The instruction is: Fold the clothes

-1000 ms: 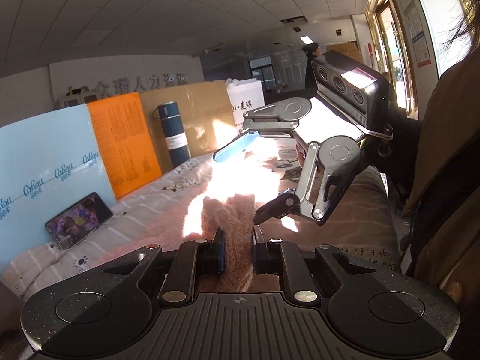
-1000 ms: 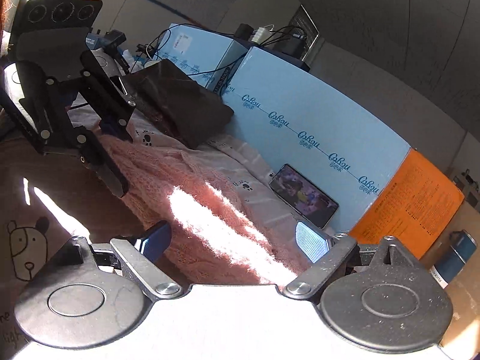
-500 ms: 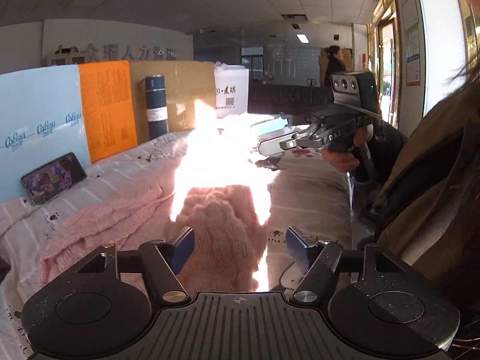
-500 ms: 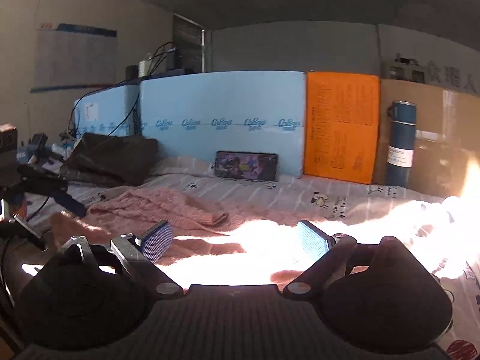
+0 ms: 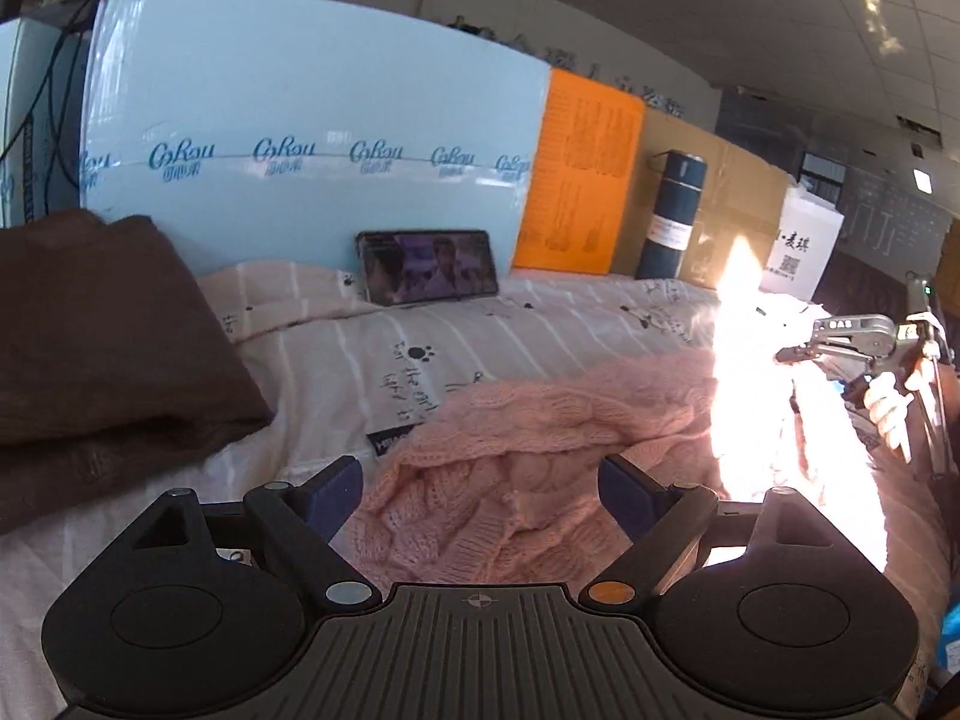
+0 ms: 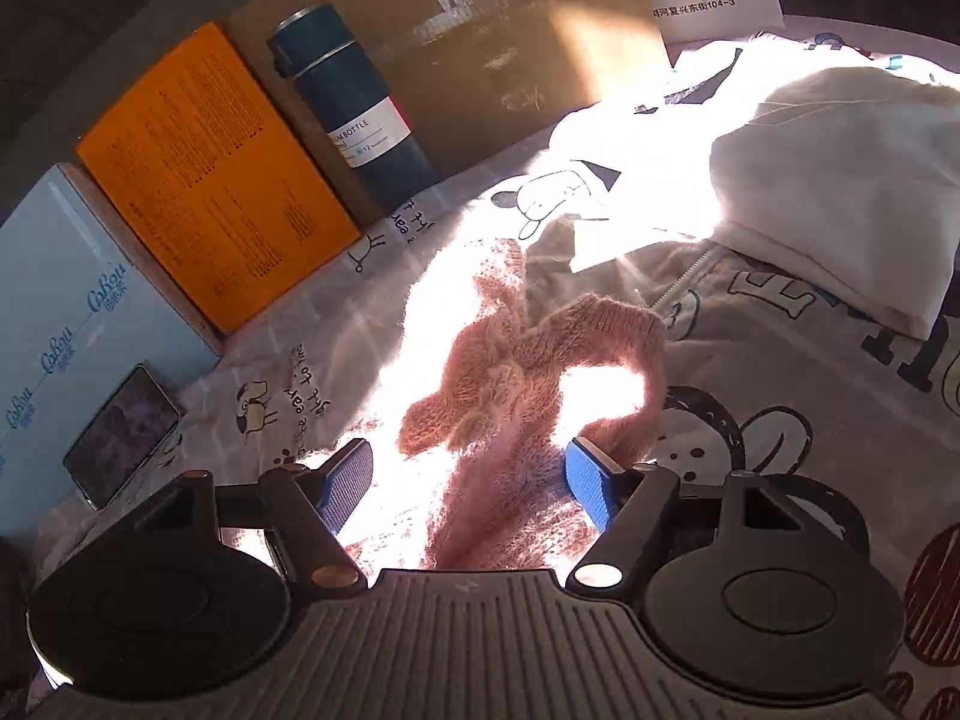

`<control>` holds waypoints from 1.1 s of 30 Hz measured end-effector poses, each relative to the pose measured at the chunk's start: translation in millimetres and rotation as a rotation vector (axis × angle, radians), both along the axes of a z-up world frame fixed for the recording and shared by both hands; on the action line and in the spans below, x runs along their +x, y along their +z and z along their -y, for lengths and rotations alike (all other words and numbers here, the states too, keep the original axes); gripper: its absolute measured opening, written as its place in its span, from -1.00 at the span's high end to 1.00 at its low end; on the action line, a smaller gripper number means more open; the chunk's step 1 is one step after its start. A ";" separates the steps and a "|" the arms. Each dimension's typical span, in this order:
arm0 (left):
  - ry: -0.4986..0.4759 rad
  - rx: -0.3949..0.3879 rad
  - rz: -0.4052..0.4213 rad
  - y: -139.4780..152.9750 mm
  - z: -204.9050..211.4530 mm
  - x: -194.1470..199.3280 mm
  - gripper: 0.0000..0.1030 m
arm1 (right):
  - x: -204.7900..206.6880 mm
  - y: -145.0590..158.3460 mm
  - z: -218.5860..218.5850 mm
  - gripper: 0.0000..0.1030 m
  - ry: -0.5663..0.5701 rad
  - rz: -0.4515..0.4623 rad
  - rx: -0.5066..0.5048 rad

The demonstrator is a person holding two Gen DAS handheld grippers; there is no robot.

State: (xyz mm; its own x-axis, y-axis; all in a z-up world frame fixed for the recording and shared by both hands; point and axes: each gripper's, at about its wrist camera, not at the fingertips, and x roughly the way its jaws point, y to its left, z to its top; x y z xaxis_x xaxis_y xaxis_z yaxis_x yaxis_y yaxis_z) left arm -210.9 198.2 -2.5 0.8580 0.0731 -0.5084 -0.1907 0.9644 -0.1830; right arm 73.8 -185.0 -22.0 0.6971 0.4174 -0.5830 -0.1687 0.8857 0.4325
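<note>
A pink knitted sweater (image 5: 540, 450) lies crumpled on the striped bed sheet (image 5: 372, 360). My left gripper (image 5: 480, 486) is open and empty just above its near folds. In the right wrist view a sleeve end of the sweater (image 6: 540, 360) lies in bright sunlight on the sheet. My right gripper (image 6: 468, 474) is open, its blue pads either side of the pink knit without closing on it. The right gripper also shows at the far right of the left wrist view (image 5: 840, 342), over the sunlit end of the sweater.
A folded brown garment (image 5: 102, 348) lies at the left. A phone (image 5: 429, 264) leans on blue foam board (image 5: 300, 138). An orange board (image 6: 210, 174), a dark bottle (image 6: 354, 108) and cardboard stand behind. White and printed clothes (image 6: 840, 180) lie at the right.
My left gripper let go of the pink sweater and opened, then turned left toward the blue board. My right gripper tilted down over the sweater's sunlit sleeve end.
</note>
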 end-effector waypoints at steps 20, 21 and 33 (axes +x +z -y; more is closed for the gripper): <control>-0.012 -0.041 -0.051 -24.2 -6.0 17.9 -0.72 | -81.1 -1.6 123.6 0.16 -0.412 0.169 -0.002; -0.012 -0.042 -0.049 -24.2 -6.2 17.7 -0.72 | -80.4 1.1 125.0 0.16 -0.424 0.180 -0.007; -0.017 -0.071 -0.031 -25.5 -10.9 16.7 -0.72 | -2.0 28.6 23.1 0.09 -0.130 0.209 -0.241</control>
